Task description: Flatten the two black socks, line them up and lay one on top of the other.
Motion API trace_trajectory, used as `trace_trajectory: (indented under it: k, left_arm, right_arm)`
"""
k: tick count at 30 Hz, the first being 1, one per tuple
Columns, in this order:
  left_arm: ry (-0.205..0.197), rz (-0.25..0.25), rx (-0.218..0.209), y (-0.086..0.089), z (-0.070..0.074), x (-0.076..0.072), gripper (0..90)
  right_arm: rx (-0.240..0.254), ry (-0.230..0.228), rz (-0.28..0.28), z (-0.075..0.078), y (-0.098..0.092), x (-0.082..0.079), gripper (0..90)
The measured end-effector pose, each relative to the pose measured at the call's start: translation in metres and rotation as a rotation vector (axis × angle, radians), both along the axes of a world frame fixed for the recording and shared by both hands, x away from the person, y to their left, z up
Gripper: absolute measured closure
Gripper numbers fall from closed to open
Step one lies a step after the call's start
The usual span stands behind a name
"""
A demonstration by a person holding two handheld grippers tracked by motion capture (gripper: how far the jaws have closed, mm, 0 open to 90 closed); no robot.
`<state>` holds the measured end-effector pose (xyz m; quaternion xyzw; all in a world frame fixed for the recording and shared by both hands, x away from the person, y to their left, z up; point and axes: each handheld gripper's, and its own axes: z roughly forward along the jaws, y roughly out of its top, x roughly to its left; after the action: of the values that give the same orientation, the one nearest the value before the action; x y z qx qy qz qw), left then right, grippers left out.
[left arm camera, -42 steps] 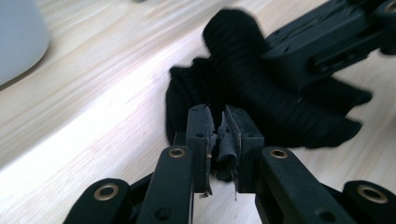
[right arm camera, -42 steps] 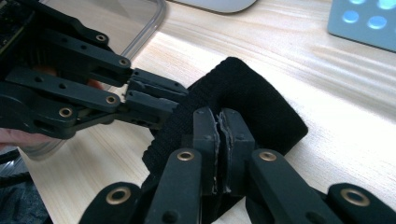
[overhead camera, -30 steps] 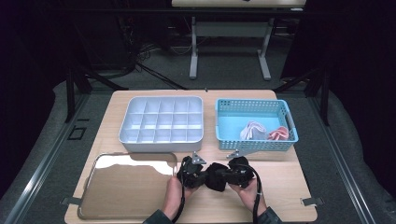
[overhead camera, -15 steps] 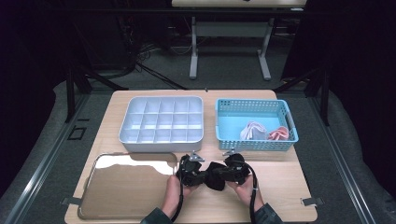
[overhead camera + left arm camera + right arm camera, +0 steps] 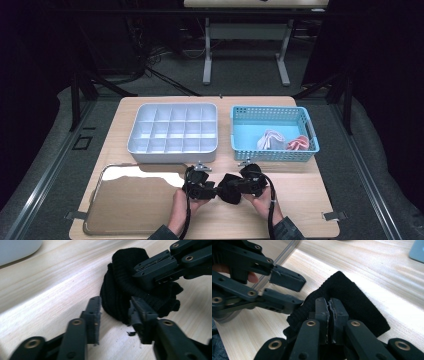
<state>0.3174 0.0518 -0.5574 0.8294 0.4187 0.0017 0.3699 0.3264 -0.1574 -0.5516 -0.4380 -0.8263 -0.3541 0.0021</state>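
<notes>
**Black cloth held by one tool, freed by the other**

A person stands at the near edge of the table (image 5: pixel 300 200) with a tool in each hand. Between the two lies a bunched black cloth (image 5: pixel 231 187), resting on the wood near the front edge, just to the right of the metal tray (image 5: pixel 125 210).

The right tool (image 5: pixel 329 312) has its jaws pinched tight together on a fold of the cloth; in the right gripper view the black fabric spreads out flat past them. The left tool (image 5: pixel 113 312) has just been opening: its jaws now stand moderately apart, with the edge of the cloth just ahead of the gap and neither pad pressing on it.

In the high view the two tools face each other, left tool (image 5: pixel 212 190) and right tool (image 5: pixel 225 187), tips close together over the cloth.

Farther back sit a white compartment box (image 5: pixel 172 132) and a blue basket (image 5: pixel 272 132), the latter holding a white cloth (image 5: pixel 271 140) and a reddish one (image 5: pixel 298 144).
</notes>
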Motion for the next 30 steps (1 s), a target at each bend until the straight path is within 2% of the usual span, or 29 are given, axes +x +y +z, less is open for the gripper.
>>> trace_trajectory:
  k: [6, 16, 23, 28, 30]
  left_arm:
    - [0.022, -0.021, -0.034, -0.003, 0.006, -0.001, 39.5]
    - [0.075, -0.039, -0.035, -0.013, -0.002, 0.004, 25.6]
    - [0.105, -0.047, -0.050, -0.020, -0.010, 0.006, 17.3]
    - [0.089, -0.056, -0.042, -0.028, -0.011, 0.004, 17.2]
    - [0.065, -0.053, -0.023, -0.031, -0.011, 0.003, 18.9]
  right_arm:
    - [0.001, 0.001, 0.002, 0.000, 0.000, 0.000, 85.6]
    - [0.016, 0.010, 0.007, -0.002, -0.001, 0.001, 85.7]
    - [0.021, 0.014, 0.005, -0.003, -0.001, 0.002, 85.8]
    - [0.031, 0.020, 0.001, -0.004, -0.002, 0.002, 85.9]
    - [0.033, 0.023, 0.002, -0.005, -0.002, 0.003, 86.0]
